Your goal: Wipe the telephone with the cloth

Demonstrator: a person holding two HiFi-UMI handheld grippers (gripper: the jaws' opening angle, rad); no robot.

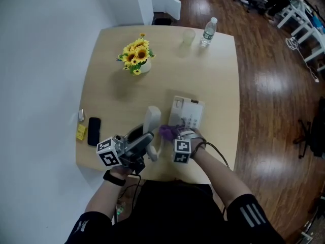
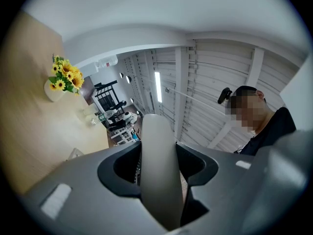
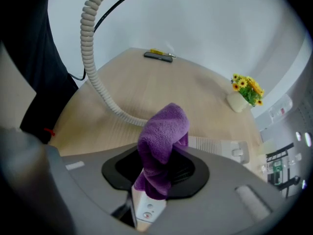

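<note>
The white telephone handset (image 1: 152,119) is off its base and stands upright in my left gripper (image 1: 146,139), which is shut on it. In the left gripper view the handset (image 2: 157,160) fills the gap between the jaws. The telephone base (image 1: 187,114) lies on the table just right of the handset. My right gripper (image 1: 175,134) is shut on a bunched purple cloth (image 1: 167,132), held beside the handset's lower part. In the right gripper view the cloth (image 3: 163,136) sticks up from the jaws, and the coiled cord (image 3: 96,75) curves over the table.
A vase of sunflowers (image 1: 136,56) stands at the back left of the wooden table (image 1: 213,80). A cup (image 1: 188,37) and a water bottle (image 1: 207,32) stand at the far edge. A black mobile phone (image 1: 94,131) and a yellow item (image 1: 81,132) lie at the left.
</note>
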